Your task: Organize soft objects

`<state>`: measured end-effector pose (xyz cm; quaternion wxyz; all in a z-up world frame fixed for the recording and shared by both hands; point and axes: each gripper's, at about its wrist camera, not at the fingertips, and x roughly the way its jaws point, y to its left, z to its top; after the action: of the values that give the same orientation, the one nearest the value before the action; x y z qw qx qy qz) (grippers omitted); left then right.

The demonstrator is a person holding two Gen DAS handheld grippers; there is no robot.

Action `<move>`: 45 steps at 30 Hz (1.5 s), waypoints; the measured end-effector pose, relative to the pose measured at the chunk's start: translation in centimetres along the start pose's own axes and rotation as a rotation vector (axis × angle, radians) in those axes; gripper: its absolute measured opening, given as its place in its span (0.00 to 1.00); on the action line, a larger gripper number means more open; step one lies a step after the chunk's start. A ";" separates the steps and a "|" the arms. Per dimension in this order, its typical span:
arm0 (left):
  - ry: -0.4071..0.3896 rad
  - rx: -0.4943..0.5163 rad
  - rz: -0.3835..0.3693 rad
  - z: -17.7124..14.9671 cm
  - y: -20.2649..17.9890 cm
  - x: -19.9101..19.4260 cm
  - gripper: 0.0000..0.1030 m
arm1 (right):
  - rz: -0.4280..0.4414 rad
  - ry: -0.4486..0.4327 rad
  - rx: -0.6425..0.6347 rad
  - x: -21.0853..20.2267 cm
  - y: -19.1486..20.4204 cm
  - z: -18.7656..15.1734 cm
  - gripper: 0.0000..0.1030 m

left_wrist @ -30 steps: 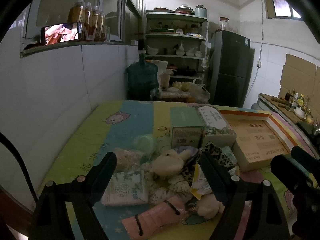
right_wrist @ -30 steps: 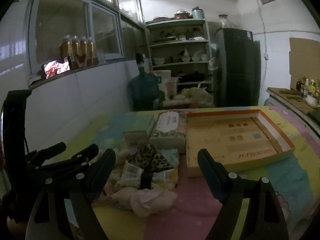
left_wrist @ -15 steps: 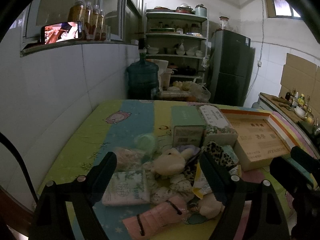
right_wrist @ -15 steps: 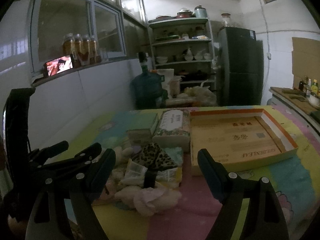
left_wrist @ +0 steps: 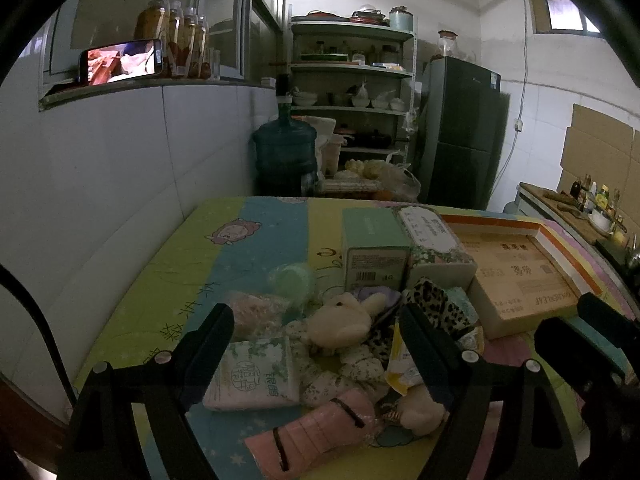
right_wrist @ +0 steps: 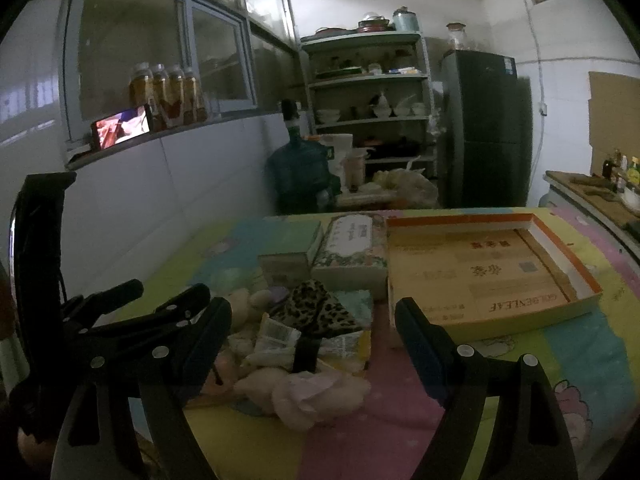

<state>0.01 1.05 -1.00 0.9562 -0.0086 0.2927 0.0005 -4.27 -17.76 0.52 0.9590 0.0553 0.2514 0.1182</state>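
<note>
A heap of soft things lies on the colourful table: a cream plush toy (left_wrist: 340,322), a white-green tissue pack (left_wrist: 256,376), a pink pouch (left_wrist: 316,432), a leopard-print cloth (left_wrist: 438,310) and small packets. My left gripper (left_wrist: 316,344) is open and empty, hovering just before the heap. My right gripper (right_wrist: 314,332) is open and empty, on the heap's near right side; the leopard cloth (right_wrist: 316,308) and a pale pink soft item (right_wrist: 316,396) lie between its fingers. An open shallow cardboard box (right_wrist: 560,308) stands to the right.
A green carton (left_wrist: 374,248) and a floral tissue box (left_wrist: 432,240) stand behind the heap. The wall runs along the table's left edge. A water jug (left_wrist: 286,156), shelves and a fridge (left_wrist: 460,136) lie beyond the far edge.
Both grippers have drifted slightly back and up from the heap; both stay open and empty. The objects have not moved.
</note>
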 end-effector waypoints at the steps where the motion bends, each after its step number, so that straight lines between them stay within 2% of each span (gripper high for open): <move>1: 0.001 0.000 0.001 0.0 0.0 0.0 0.82 | 0.001 0.001 0.000 0.0 0.0 0.0 0.83; 11: -0.015 -0.020 0.020 -0.2 1.4 -0.1 0.82 | 0.008 0.023 0.007 0.2 -0.6 -0.8 0.83; 16: -0.037 -0.029 -0.029 -1.2 3.1 -0.6 0.82 | 0.039 0.067 -0.011 0.9 -0.8 -2.1 0.82; 19: -0.029 -0.029 -0.056 -2.3 4.2 -0.7 0.82 | 0.068 0.093 -0.049 1.4 -0.7 -3.0 0.83; 22: -0.023 -0.012 -0.071 -3.5 5.2 -1.0 0.82 | 0.103 0.124 -0.144 2.0 -0.4 -3.8 0.82; 27: -0.021 0.065 -0.132 -5.4 5.5 -1.5 0.83 | 0.154 0.156 -0.313 3.1 -0.1 -4.2 0.82; 32: -0.002 0.155 -0.210 -7.3 4.3 -1.0 0.83 | 0.203 0.198 -0.406 4.5 0.1 -4.4 0.82; 36: 0.039 0.164 -0.256 -7.7 4.2 0.6 0.83 | 0.209 0.217 -0.419 5.6 0.0 -4.5 0.82; 39: 0.078 0.165 -0.337 -7.8 4.7 1.9 0.83 | 0.222 0.224 -0.395 6.1 -0.2 -4.6 0.82; 42: 0.103 0.221 -0.387 -7.9 4.6 3.2 0.82 | 0.234 0.239 -0.402 6.5 -0.2 -4.7 0.82; 45: 0.166 0.246 -0.489 -7.8 4.4 4.3 0.82 | 0.253 0.271 -0.414 7.0 -0.2 -4.8 0.82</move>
<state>-0.79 5.27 -9.98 0.8944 0.0371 0.3572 -0.2665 -0.69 -15.99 -7.01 0.8852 -0.1275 0.3389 0.2922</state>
